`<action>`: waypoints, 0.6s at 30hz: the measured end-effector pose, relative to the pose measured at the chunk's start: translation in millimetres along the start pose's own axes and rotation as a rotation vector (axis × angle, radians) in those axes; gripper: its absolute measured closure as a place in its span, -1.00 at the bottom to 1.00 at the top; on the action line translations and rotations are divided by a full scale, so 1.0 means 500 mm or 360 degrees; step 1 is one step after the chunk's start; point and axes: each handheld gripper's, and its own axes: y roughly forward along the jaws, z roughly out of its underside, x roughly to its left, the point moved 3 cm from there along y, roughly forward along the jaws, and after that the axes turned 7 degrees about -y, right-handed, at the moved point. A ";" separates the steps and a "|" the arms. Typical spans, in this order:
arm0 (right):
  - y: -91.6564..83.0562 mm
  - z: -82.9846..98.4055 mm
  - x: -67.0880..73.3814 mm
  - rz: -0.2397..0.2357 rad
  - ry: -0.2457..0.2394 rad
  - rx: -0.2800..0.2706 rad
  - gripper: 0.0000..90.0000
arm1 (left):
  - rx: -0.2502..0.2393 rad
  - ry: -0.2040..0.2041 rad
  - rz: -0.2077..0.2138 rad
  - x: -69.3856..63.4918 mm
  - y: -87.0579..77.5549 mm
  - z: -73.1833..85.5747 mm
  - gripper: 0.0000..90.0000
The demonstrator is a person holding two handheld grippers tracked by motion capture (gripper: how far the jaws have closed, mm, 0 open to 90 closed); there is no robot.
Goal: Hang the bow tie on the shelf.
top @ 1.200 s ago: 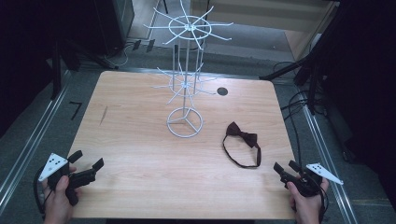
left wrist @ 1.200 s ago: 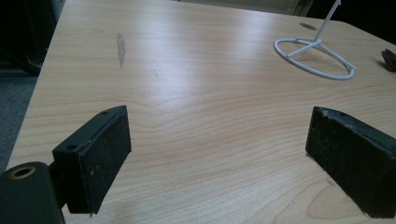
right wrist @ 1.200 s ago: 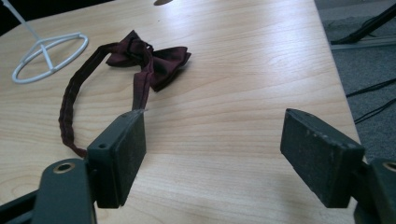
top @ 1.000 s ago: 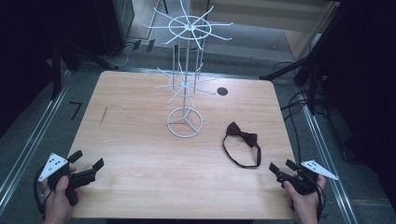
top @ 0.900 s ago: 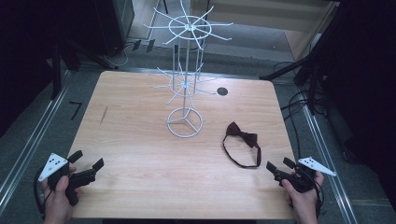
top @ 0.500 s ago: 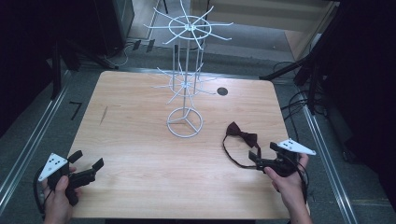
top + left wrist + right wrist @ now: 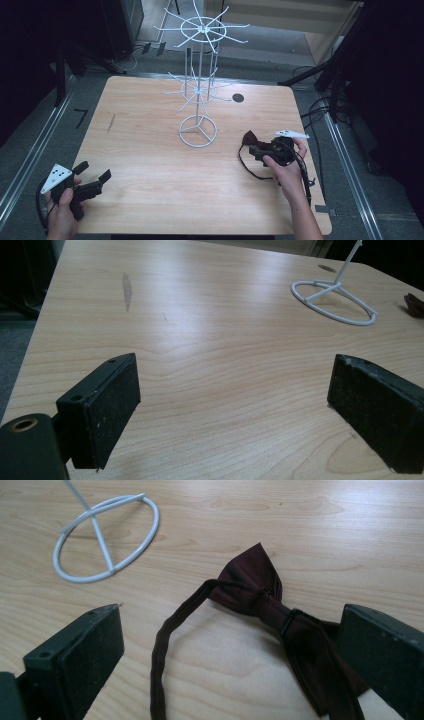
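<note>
Right, biggest first: the desk (image 7: 150,150) lies broad and mostly bare, with the white wire stand (image 7: 198,95) rising upright at its far middle, its ring base flat on the wood. Beside that base, toward my right, lies the dark bow tie (image 7: 260,600), knot and strap loop both flat on the desk. My right tongs (image 7: 235,655) are spread wide just above it, one jaw over bare wood beside the strap, the other over the near wing. My left tongs (image 7: 235,410) sit spread too, low at the near left corner, nothing between them. I reckon this is the reach before the pick-up; next calls for lowering and pinching the fabric near the knot.
</note>
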 end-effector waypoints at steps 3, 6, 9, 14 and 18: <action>0.019 -0.003 -0.003 0.0003 0.0013 0.0010 -1.00 | 0.0003 -0.0002 0.0010 -0.001 0.000 0.000 -0.84; 0.038 0.000 0.001 0.0003 0.0016 0.0055 -1.00 | 0.0004 -0.0002 0.0013 -0.001 0.000 0.000 -0.84; 0.050 0.003 0.007 0.0038 0.0007 0.0122 -1.00 | 0.0000 -0.0002 0.0020 0.000 0.000 0.000 -0.84; 0.058 0.010 0.014 0.0064 -0.0041 0.0170 -1.00 | 0.0001 0.0001 0.0029 -0.001 0.000 0.000 -0.84; 0.062 0.017 0.014 0.0057 -0.0038 0.0187 -1.00 | 0.0003 0.0001 0.0035 -0.001 0.000 0.000 -0.84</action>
